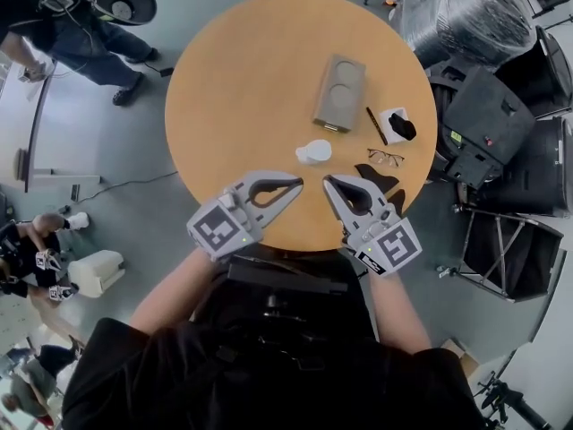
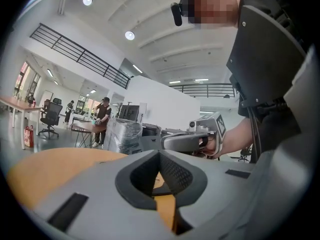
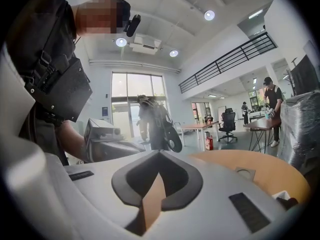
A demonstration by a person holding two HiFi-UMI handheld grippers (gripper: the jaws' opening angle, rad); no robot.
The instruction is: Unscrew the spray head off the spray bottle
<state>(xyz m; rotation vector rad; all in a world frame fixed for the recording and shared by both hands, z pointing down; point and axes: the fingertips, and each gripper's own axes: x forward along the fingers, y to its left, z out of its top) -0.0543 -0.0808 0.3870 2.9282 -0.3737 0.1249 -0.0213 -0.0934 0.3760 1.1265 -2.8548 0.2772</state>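
On the round wooden table (image 1: 233, 88) stands a small white rounded object (image 1: 313, 152); from above I cannot tell whether it is the spray bottle. My left gripper (image 1: 298, 183) and right gripper (image 1: 328, 182) hover over the near table edge, just short of that object. Their tips point toward each other with a small gap between them. Both are shut with nothing between the jaws. The left gripper view shows its closed jaws (image 2: 160, 154) and the right gripper (image 2: 186, 141) beyond. The right gripper view shows closed jaws (image 3: 160, 152) and the left gripper (image 3: 107, 144) opposite.
A grey block with two round recesses (image 1: 338, 92) lies mid-table. A black pen (image 1: 376, 125), a white holder with a black item (image 1: 397, 125), glasses (image 1: 385, 158) and a black shape (image 1: 376, 179) lie at the right. Wrapped chairs (image 1: 466, 12) crowd the right side. People stand at the left.
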